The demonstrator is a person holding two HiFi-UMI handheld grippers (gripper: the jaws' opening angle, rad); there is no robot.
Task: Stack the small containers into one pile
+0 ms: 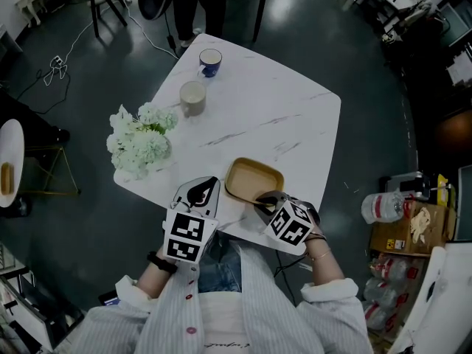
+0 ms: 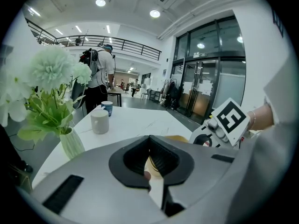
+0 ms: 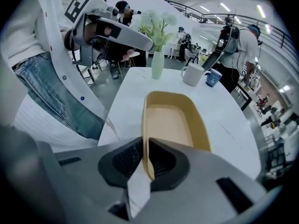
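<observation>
The right tongs [image 3: 145,146] clamp the near rim of the tray [image 3: 174,121] on the bench [image 1: 280,109]. The left tongs [image 2: 150,143], closed and empty, are just left of the tray.

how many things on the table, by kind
mugs: 2, a blue mug and a beige mug
vase of white flowers: 1
tan container: 1
total: 4
</observation>
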